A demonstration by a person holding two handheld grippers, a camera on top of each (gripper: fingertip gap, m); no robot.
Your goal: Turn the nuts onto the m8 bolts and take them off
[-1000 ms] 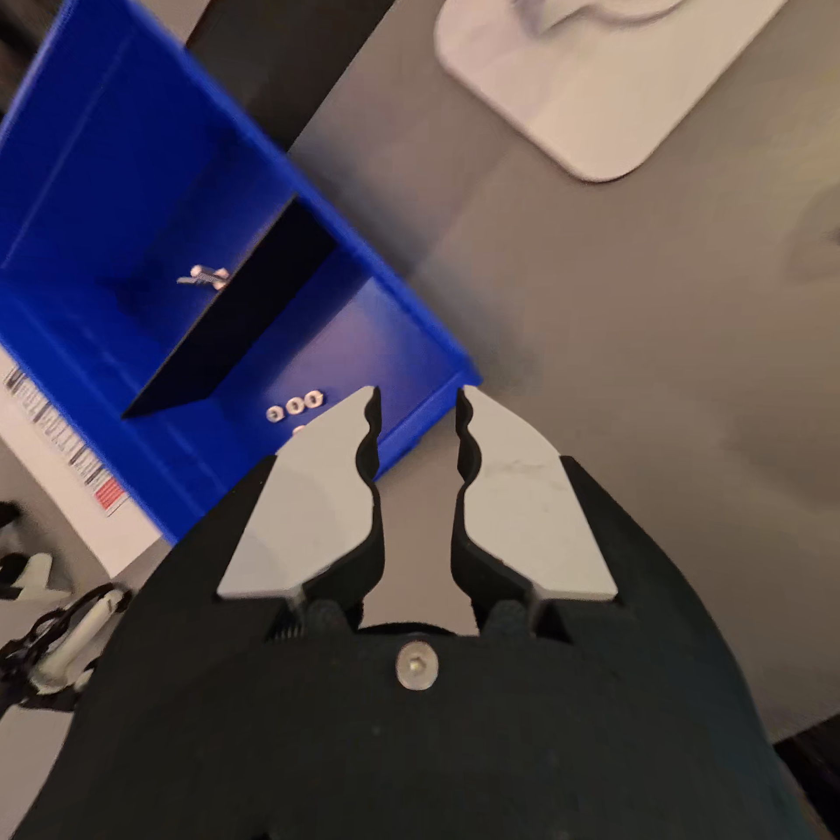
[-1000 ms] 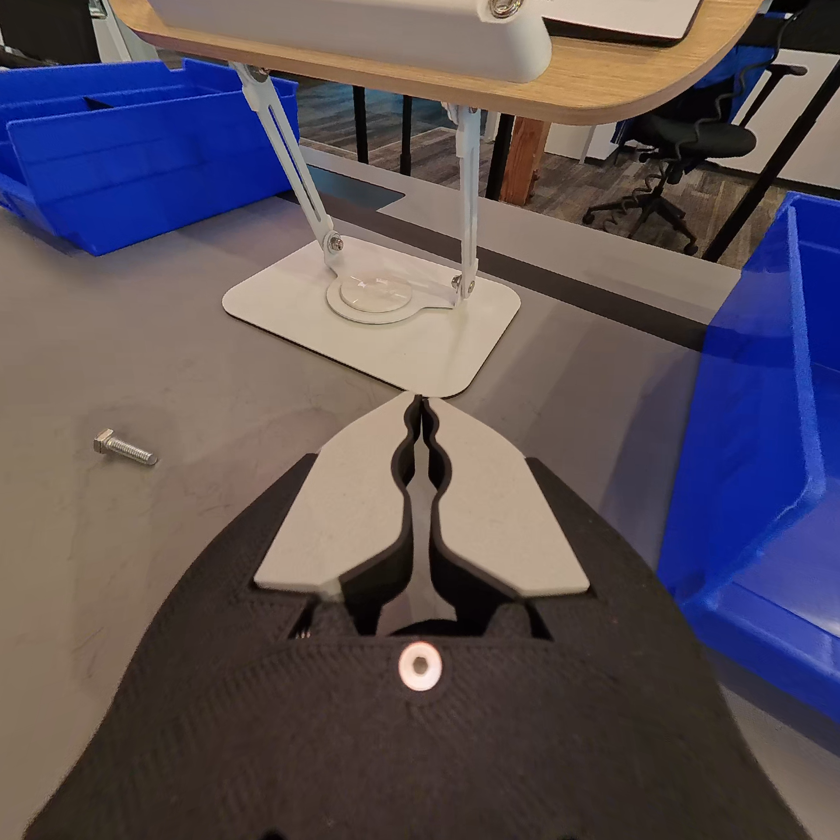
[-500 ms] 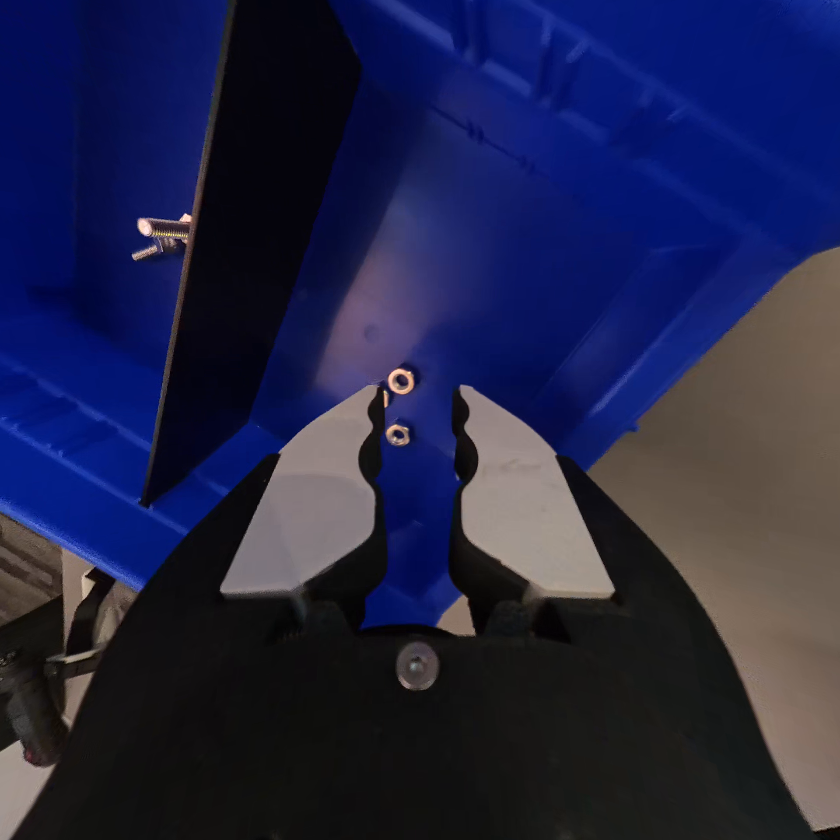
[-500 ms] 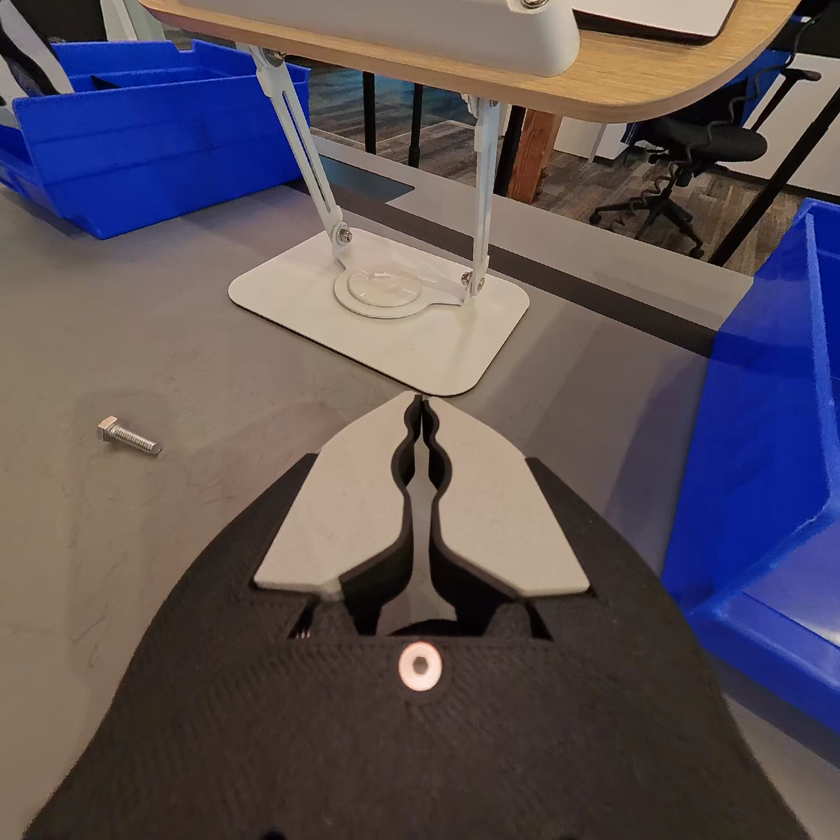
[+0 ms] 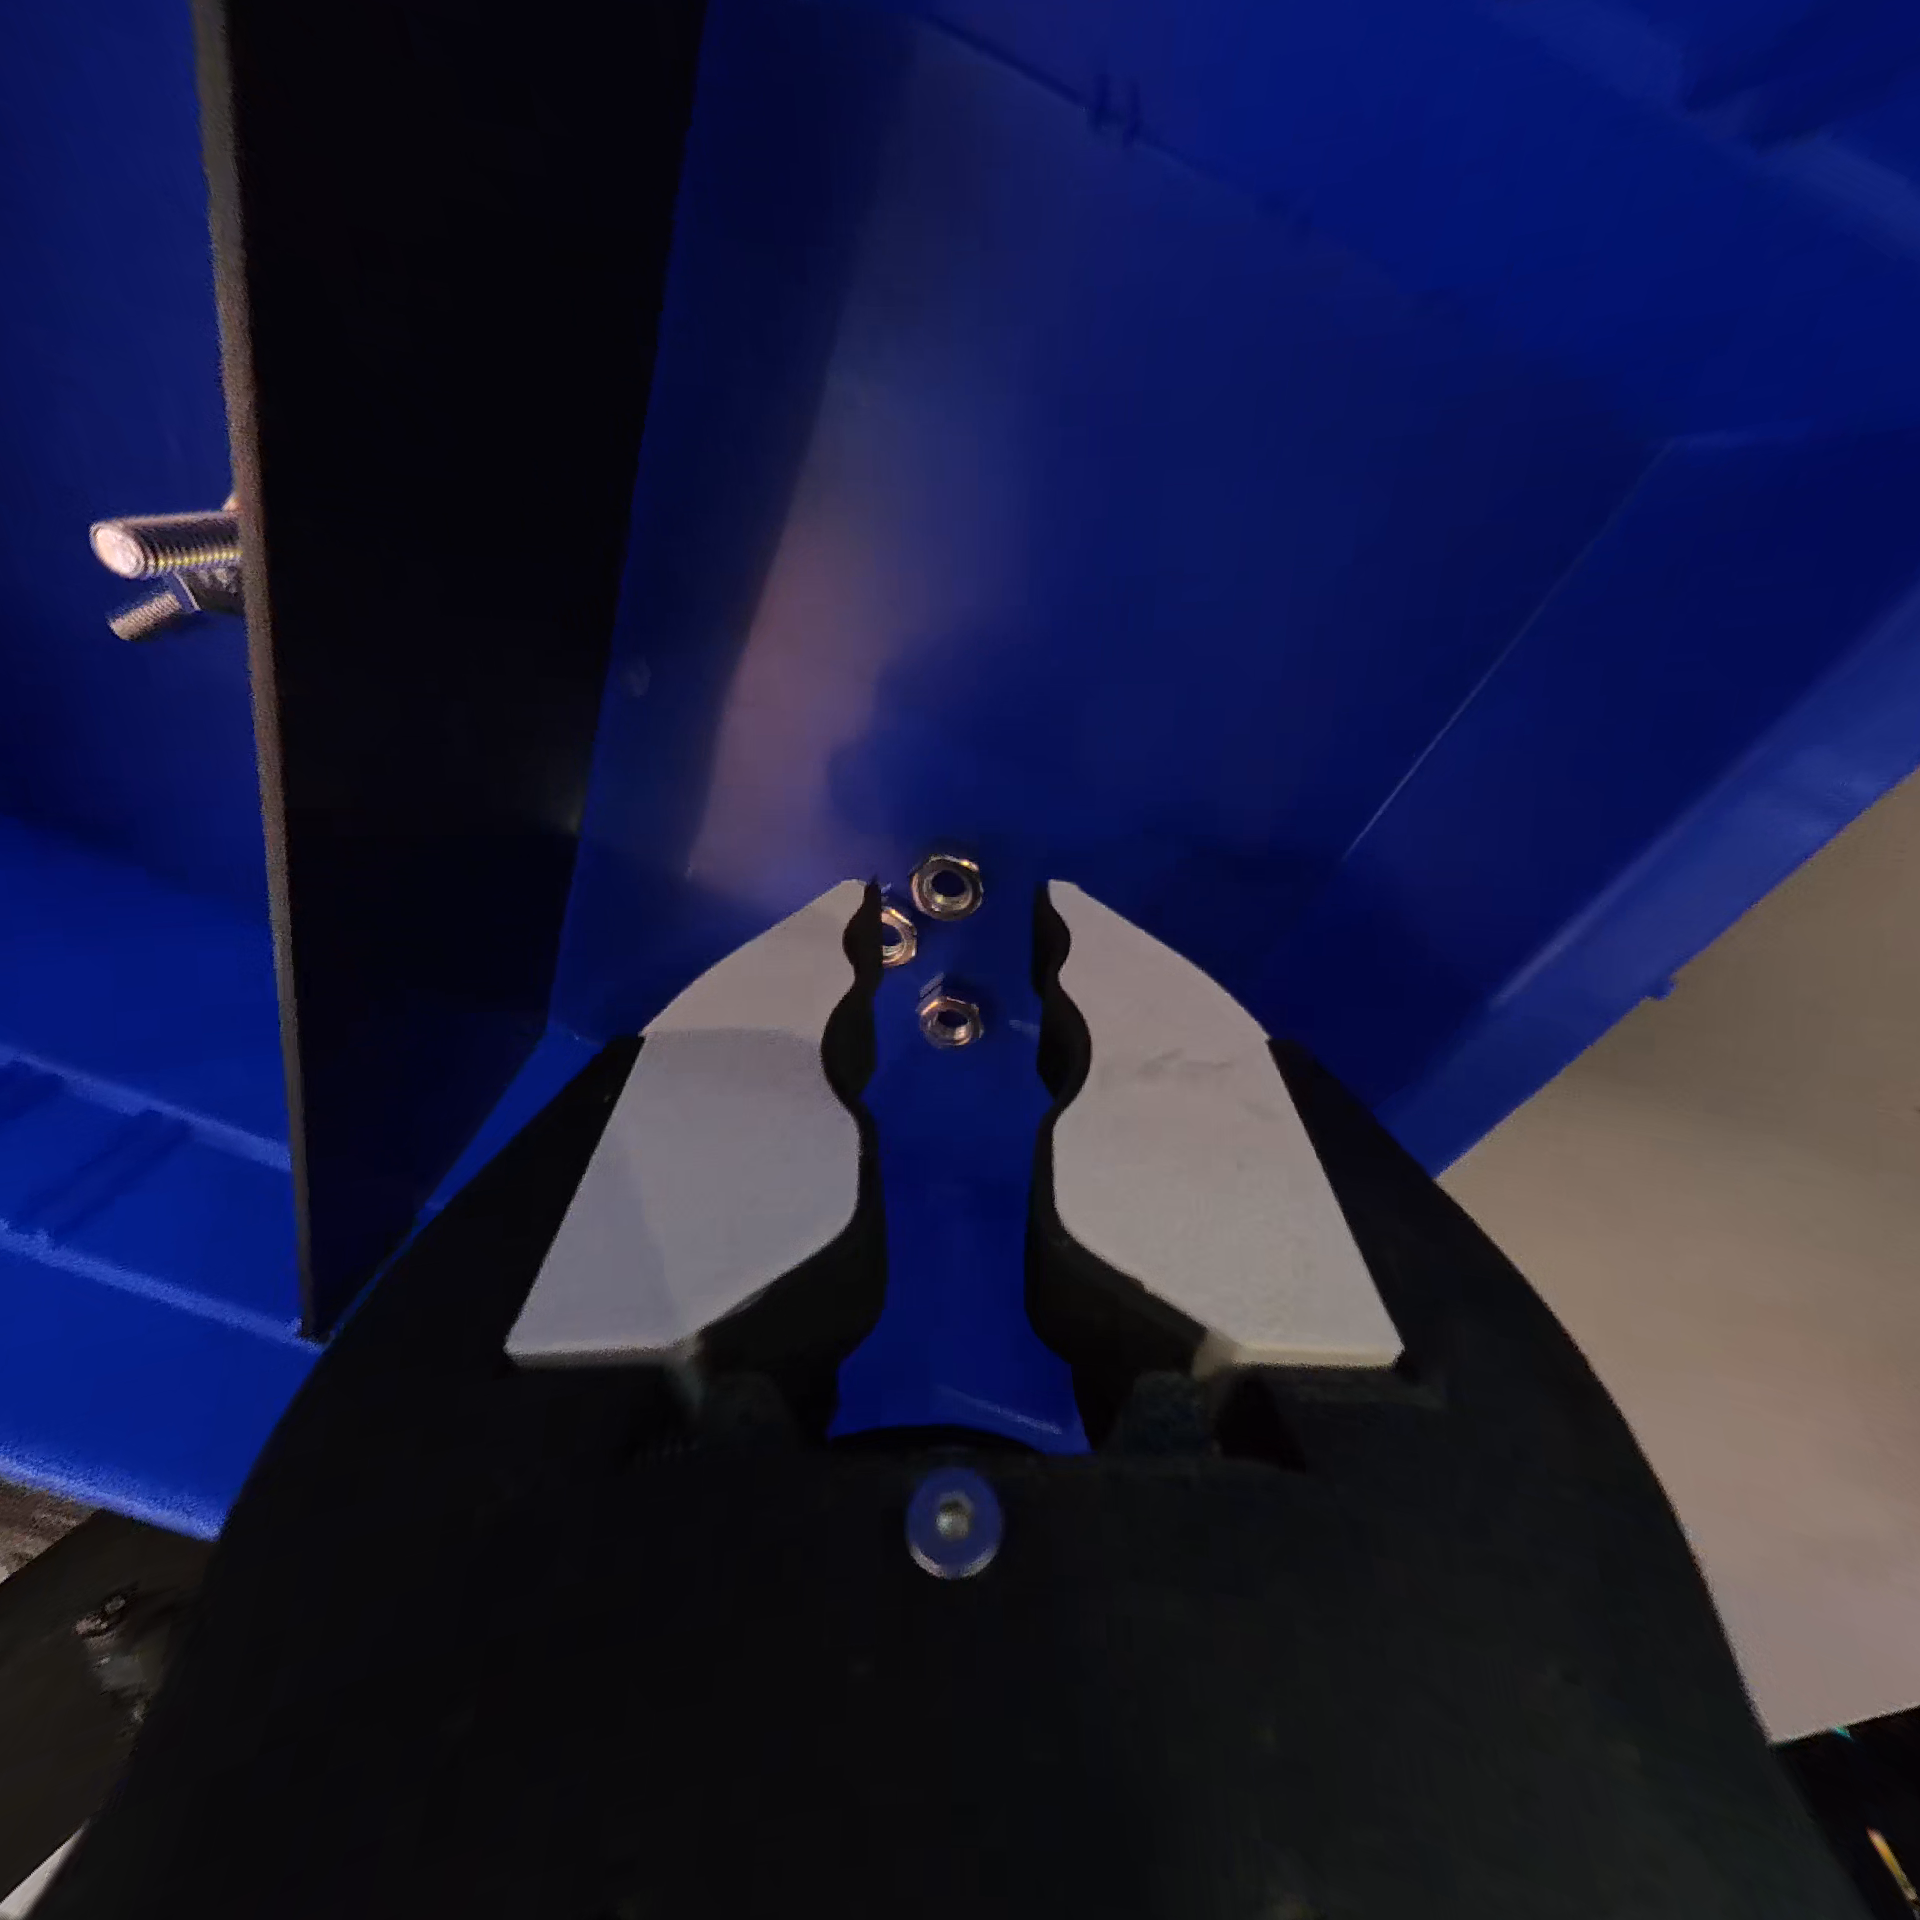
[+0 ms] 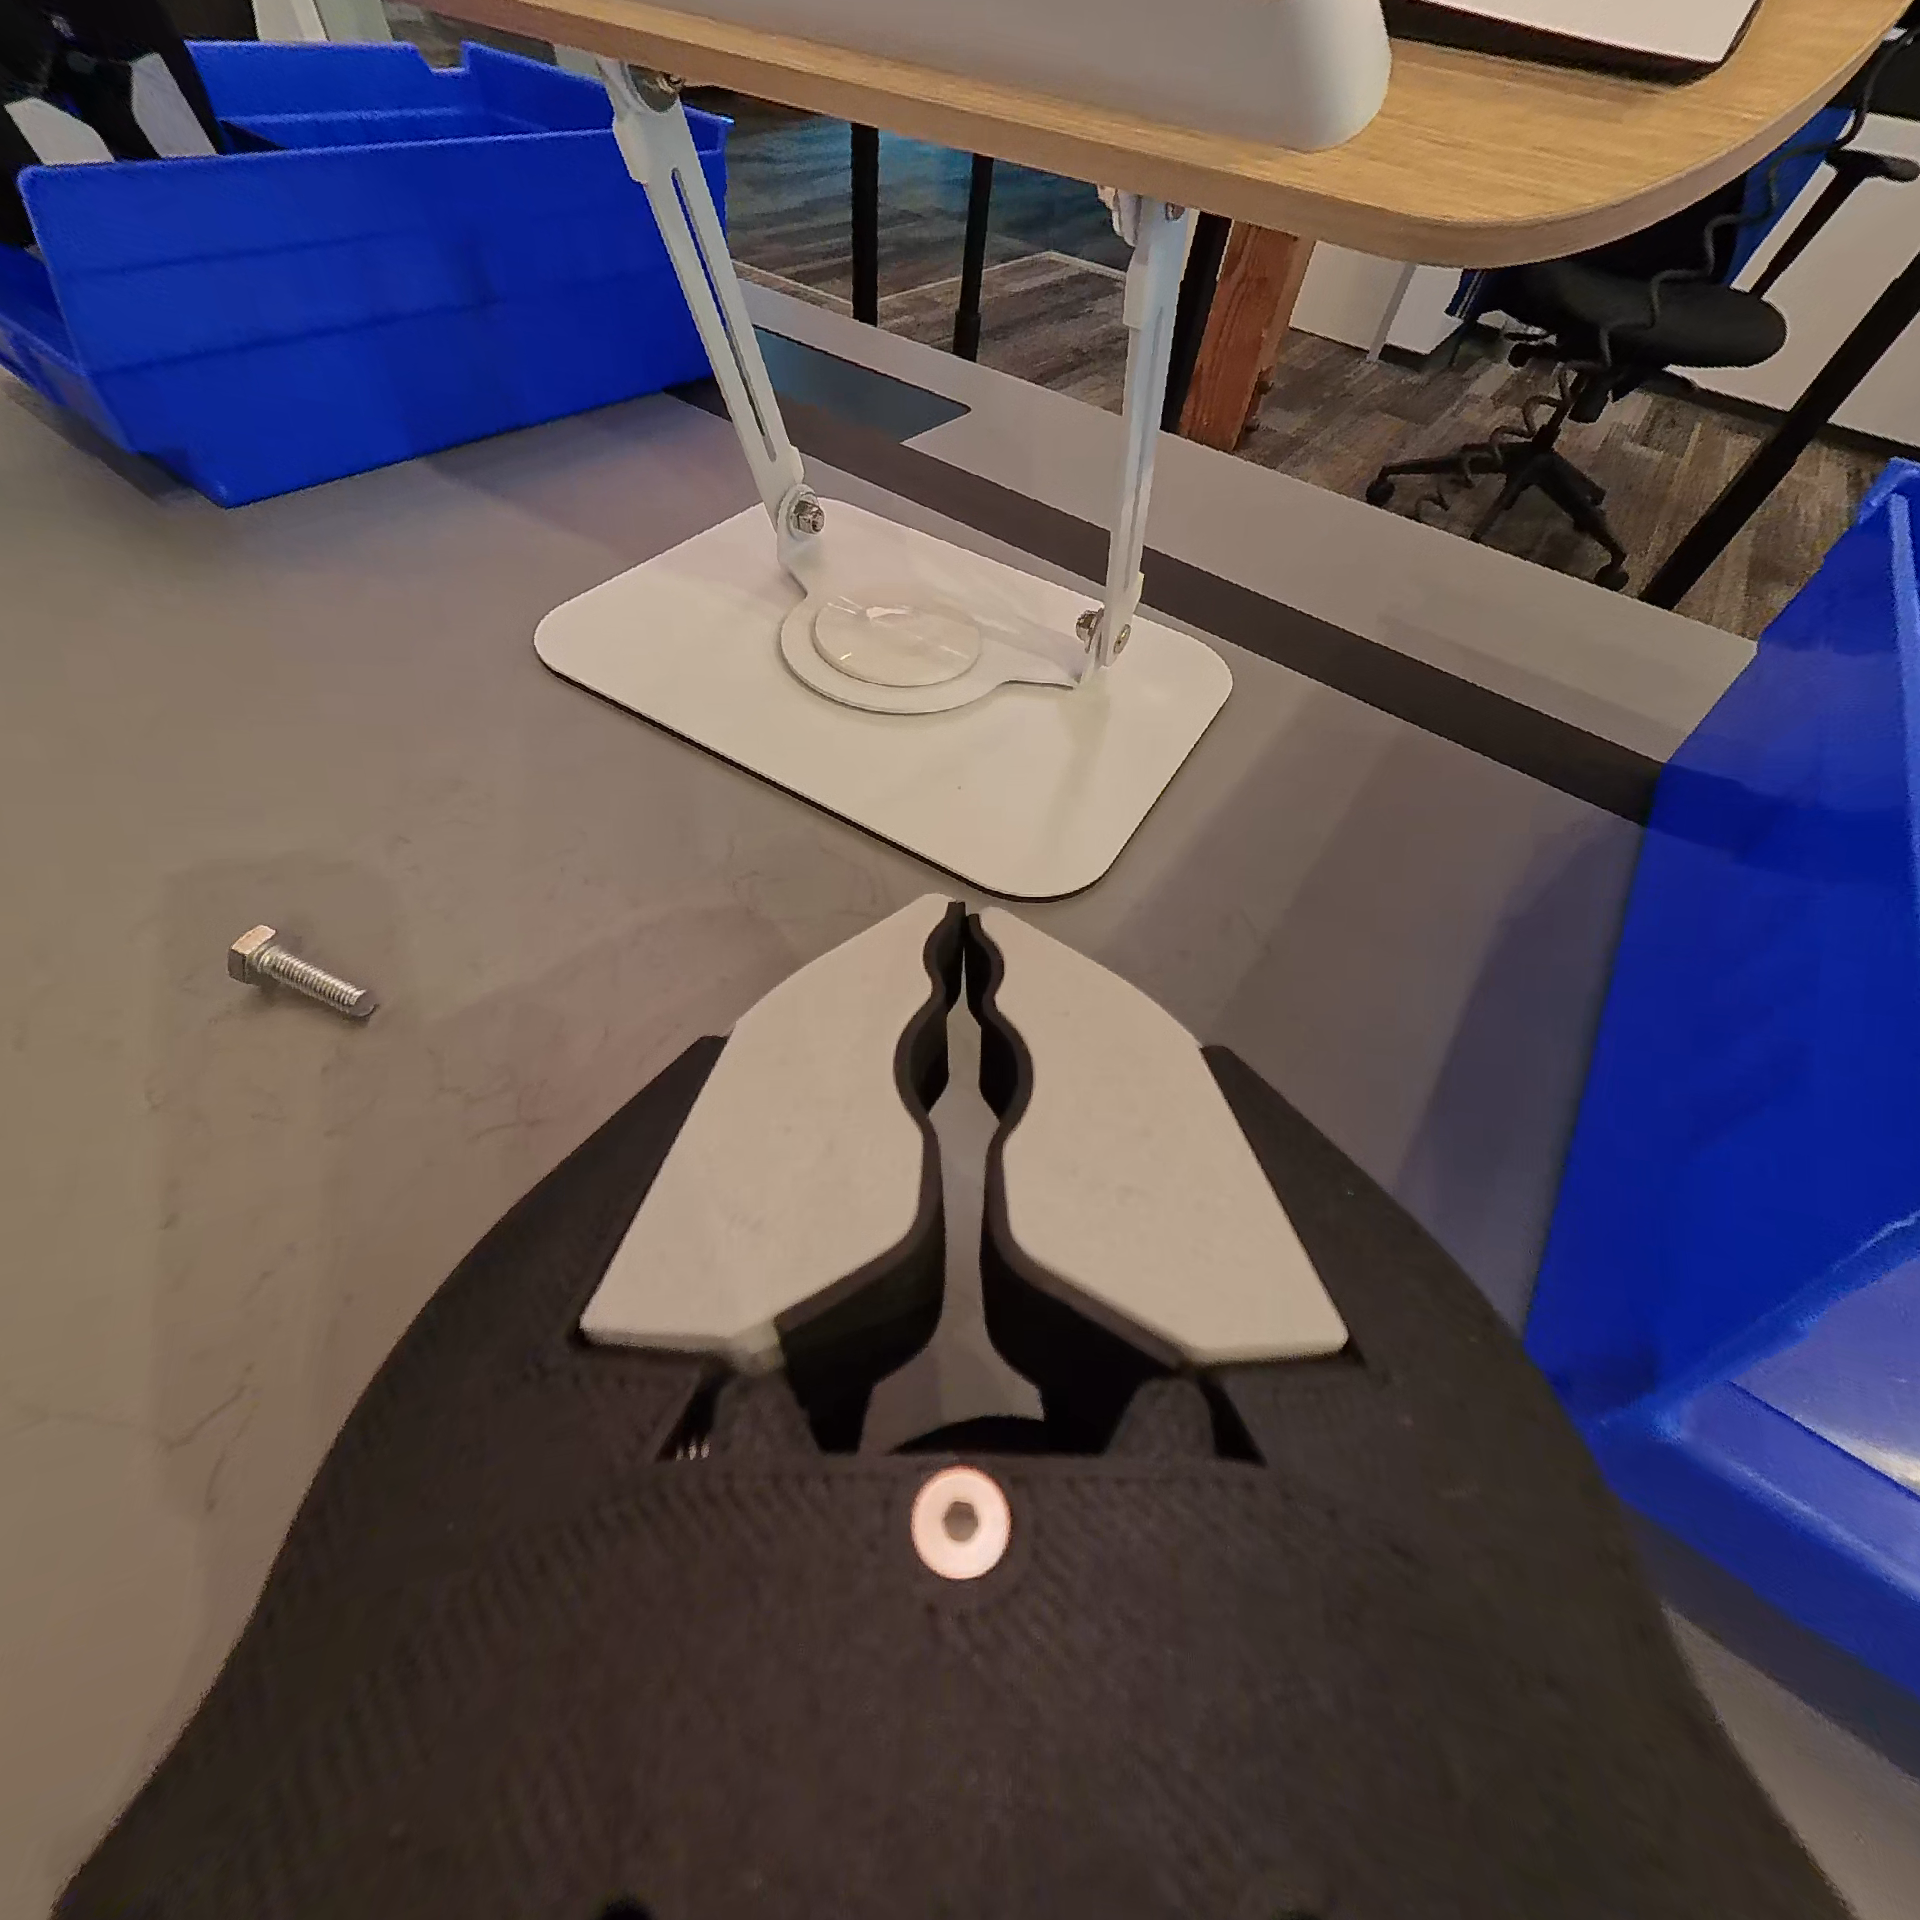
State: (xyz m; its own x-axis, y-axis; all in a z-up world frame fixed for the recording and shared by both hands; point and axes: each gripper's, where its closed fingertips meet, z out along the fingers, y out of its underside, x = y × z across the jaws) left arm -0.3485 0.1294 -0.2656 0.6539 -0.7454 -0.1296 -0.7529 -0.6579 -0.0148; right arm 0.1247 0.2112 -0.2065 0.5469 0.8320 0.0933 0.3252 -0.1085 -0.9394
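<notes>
Left gripper: jaws spread, nothing pinched, over three nuts on the bin floor. Small, hard, likely slippery; pinch across the flats. Bolt on table at 9 o'clock of your right gripper, jaws pressed together.

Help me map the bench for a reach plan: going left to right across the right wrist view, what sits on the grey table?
Blue bin at far left → loose bolt → white stand base → shut right claw → second blue bin at the right edge.
</notes>
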